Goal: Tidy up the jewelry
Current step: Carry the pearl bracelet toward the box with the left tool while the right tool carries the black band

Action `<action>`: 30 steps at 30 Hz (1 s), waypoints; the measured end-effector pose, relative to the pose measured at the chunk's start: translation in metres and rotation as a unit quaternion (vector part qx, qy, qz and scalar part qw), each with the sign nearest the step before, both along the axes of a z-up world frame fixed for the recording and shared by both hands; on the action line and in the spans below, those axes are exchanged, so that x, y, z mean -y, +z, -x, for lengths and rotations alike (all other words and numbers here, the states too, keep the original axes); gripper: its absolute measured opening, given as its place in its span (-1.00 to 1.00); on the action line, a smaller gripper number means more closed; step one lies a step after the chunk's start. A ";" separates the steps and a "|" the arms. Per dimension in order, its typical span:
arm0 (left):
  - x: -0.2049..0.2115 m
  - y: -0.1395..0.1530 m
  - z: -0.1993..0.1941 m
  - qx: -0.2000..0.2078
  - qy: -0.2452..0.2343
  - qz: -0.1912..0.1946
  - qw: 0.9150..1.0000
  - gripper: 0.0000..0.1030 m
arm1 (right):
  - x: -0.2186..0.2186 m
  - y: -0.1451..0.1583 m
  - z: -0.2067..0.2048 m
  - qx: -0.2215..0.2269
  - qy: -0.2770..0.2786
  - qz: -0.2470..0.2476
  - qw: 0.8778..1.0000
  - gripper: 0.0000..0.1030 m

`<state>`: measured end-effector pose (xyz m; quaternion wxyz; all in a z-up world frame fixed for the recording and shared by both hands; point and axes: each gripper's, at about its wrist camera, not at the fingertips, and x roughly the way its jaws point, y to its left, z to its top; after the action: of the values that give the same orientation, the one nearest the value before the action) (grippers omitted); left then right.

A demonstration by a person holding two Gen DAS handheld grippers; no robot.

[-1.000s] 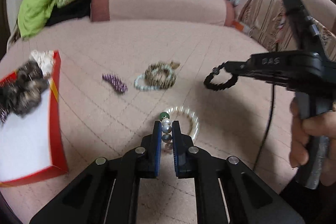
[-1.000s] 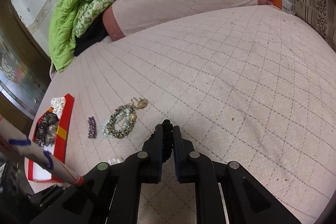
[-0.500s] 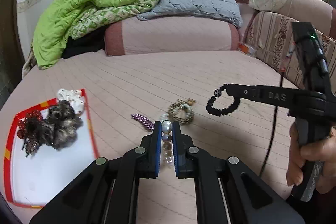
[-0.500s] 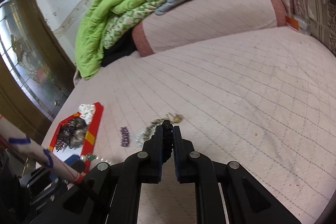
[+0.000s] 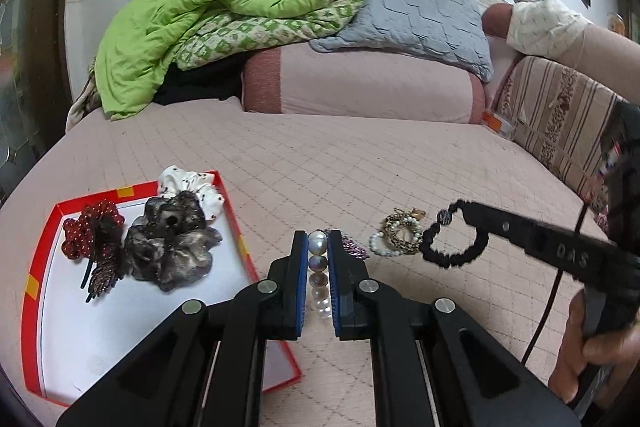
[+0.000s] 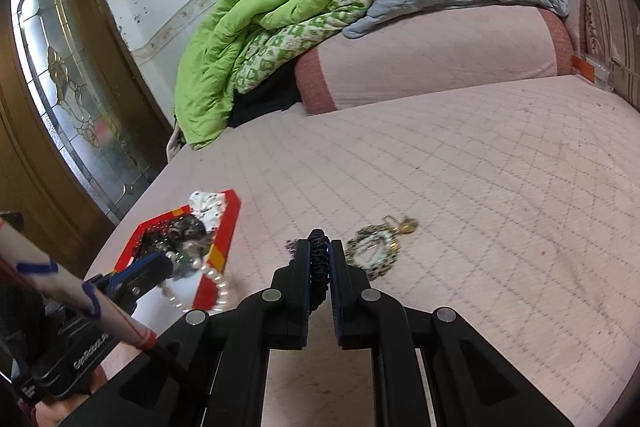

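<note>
Dangling between the left gripper's (image 5: pixel 318 247) narrow jaws, the pearl bracelet (image 5: pixel 319 277) hangs just beside the red tray (image 5: pixel 36 263) at nine o'clock; the right gripper (image 6: pixel 319 251) pinches the black bracelet (image 6: pixel 319 247) above the bed (image 6: pixel 480 187).

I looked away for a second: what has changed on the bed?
Both grippers rose, carrying their loads: left gripper with the pearl bracelet off the bed, right gripper with the black bracelet. Both grips unchanged; red tray and leftover jewelry stayed put.

Green quilt (image 5: pixel 192 23) and grey pillow (image 5: pixel 416 15) heaped on a pink bolster (image 5: pixel 360 87) — glass-panelled door (image 6: pixel 60 87) left.
</note>
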<state>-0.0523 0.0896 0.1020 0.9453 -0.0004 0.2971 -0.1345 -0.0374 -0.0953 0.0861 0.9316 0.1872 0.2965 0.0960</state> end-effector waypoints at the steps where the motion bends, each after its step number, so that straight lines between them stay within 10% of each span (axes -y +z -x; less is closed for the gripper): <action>1: -0.004 0.001 0.000 0.000 0.002 0.004 1.000 -0.82 | -0.006 0.000 0.001 -0.001 0.003 -0.001 1.000 -0.81; 30: -0.124 0.023 0.010 0.013 0.108 0.071 0.991 -0.82 | -0.131 0.033 0.002 -0.010 0.085 0.031 0.996 -0.81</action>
<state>-0.0624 0.2133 0.1252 0.9557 -0.0980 0.2725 -0.0522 -0.0390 0.0358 0.1189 0.9224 0.1334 0.3232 0.1639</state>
